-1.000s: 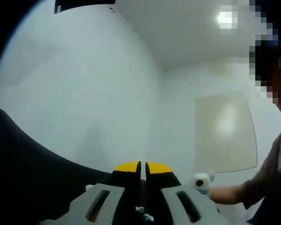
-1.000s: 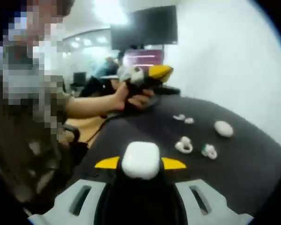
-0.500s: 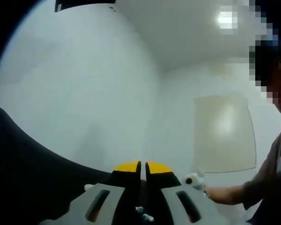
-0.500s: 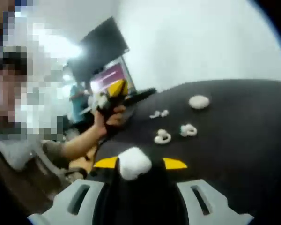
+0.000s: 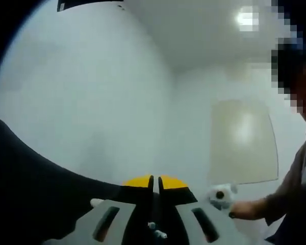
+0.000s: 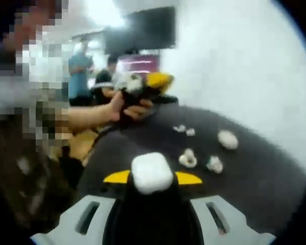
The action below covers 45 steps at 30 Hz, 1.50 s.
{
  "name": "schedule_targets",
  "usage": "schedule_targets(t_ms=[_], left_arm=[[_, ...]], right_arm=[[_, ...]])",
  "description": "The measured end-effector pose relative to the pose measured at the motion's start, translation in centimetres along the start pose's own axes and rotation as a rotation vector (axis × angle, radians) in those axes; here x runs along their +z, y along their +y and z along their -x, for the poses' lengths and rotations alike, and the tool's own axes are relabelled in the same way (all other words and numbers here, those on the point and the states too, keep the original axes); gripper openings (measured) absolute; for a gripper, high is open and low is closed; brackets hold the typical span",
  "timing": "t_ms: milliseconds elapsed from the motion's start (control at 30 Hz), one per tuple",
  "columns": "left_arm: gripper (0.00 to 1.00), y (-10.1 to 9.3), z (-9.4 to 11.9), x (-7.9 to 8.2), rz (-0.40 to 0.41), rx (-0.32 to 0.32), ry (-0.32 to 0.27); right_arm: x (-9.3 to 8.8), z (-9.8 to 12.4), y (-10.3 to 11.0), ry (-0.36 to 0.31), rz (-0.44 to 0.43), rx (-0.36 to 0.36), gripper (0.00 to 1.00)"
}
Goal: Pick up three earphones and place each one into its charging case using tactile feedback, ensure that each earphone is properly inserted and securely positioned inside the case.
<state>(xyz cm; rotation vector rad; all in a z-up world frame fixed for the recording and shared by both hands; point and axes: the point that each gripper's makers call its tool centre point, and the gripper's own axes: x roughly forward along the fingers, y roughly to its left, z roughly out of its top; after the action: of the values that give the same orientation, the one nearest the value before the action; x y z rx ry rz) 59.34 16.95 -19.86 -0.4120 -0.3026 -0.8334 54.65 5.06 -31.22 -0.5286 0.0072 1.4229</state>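
A white case (image 6: 152,172) is pinched between the jaws of the right gripper (image 6: 152,179), lid shut, above the dark table (image 6: 255,178). In the left gripper view the left gripper (image 5: 154,179) is seen with its jaws pressed together, a thin slit between the yellow tips, and nothing is seen held at them. In the right gripper view the left gripper (image 6: 153,81) is held up in a hand (image 6: 130,104) past the table's far edge. On the table lie a second closed case (image 6: 227,139), two open white items (image 6: 187,159) (image 6: 213,164) that are too blurred to be named, and a small white pair (image 6: 185,130), probably earphones. The case is judged light, hard and glossy, so slipping is likely under a loose pinch; it is best taken across its flat sides. The earphones are judged tiny and smooth, and are best nipped at the stem with little force
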Motion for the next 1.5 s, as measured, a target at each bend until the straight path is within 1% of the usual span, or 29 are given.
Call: schedule_targets(t_ms=[33, 100, 167, 233, 300, 333, 367, 400, 433, 467, 500, 567, 633, 700, 767, 1000, 1167, 1333, 1400, 1500], left_arm=[[0.03, -0.5, -0.2, -0.7, -0.013, -0.019, 0.04], [0.05, -2.2, -0.8, -3.0, -0.034, -0.099, 0.159], [0.08, -3.9, -1.1, -5.7, -0.043, -0.181, 0.298], [0.11, -4.9, -1.0, -8.3, -0.092, -0.234, 0.429], [0.12, -5.4, -0.8, -10.5, -0.133, -0.254, 0.537], [0.13, -5.5, -0.7, -11.4, -0.149, -0.254, 0.586], [0.13, -5.6, -0.6, -12.2, -0.157, -0.258, 0.626], [0.14, -5.7, -0.4, -12.8, -0.158, -0.264, 0.661], [0.14, -5.9, -0.9, -12.4, -0.144, -0.273, 0.627], [0.15, -6.2, -0.5, -12.5, -0.098, -0.295, 0.65], [0.17, -6.0, -0.5, -12.6, -0.088, -0.292, 0.659], [0.18, -6.0, -0.3, -12.7, -0.082, -0.3, 0.666], [0.23, -6.4, 0.0, -13.3, -0.061, -0.321, 0.702], [0.26, -6.6, 0.0, -13.5, -0.061, -0.331, 0.712], [0.28, -6.8, 0.1, -13.6, -0.05, -0.343, 0.72], [0.22, -6.8, 0.4, -13.1, -0.076, -0.332, 0.705], [0.17, -6.8, 0.3, -12.3, -0.085, -0.329, 0.656], [0.15, -7.3, 0.3, -11.7, -0.075, -0.354, 0.618], [0.15, -7.5, 0.2, -11.7, -0.078, -0.361, 0.616], [0.16, -7.6, 0.2, -12.1, -0.087, -0.365, 0.628]], right_arm=[[0.2, 0.0, 0.1, 0.003, 0.076, -0.014, 0.33], [0.7, 0.1, 0.3, 0.002, 0.183, -0.037, 0.33], [1.0, 0.1, 0.3, -0.013, 0.263, -0.063, 0.33], [1.3, 0.1, 0.2, -0.038, 0.308, -0.097, 0.33], [1.4, 0.1, 0.2, -0.062, 0.326, -0.125, 0.33], [1.6, 0.1, 0.1, -0.064, 0.364, -0.145, 0.33], [1.8, 0.1, 0.3, -0.065, 0.409, -0.147, 0.33], [1.8, 0.1, 0.3, -0.062, 0.435, -0.159, 0.33], [1.7, 0.1, 0.5, -0.061, 0.426, -0.159, 0.33], [1.9, 0.2, 0.5, -0.075, 0.448, -0.158, 0.33], [1.9, 0.2, 0.6, -0.073, 0.463, -0.159, 0.33], [2.0, 0.1, 0.8, -0.074, 0.488, -0.159, 0.33], [2.2, 0.1, 0.9, -0.078, 0.507, -0.158, 0.32], [2.3, 0.0, 1.1, -0.079, 0.538, -0.155, 0.32], [2.4, 0.0, 1.1, -0.08, 0.549, -0.151, 0.32], [2.5, -0.1, 1.1, -0.09, 0.547, -0.137, 0.33], [2.4, -0.1, 0.7, -0.086, 0.538, -0.158, 0.33], [2.3, -0.1, 0.6, -0.079, 0.543, -0.157, 0.33], [2.4, -0.3, 0.7, -0.066, 0.562, -0.152, 0.33], [2.4, -0.6, 1.0, 0.0, 0.674, -0.147, 0.33]])
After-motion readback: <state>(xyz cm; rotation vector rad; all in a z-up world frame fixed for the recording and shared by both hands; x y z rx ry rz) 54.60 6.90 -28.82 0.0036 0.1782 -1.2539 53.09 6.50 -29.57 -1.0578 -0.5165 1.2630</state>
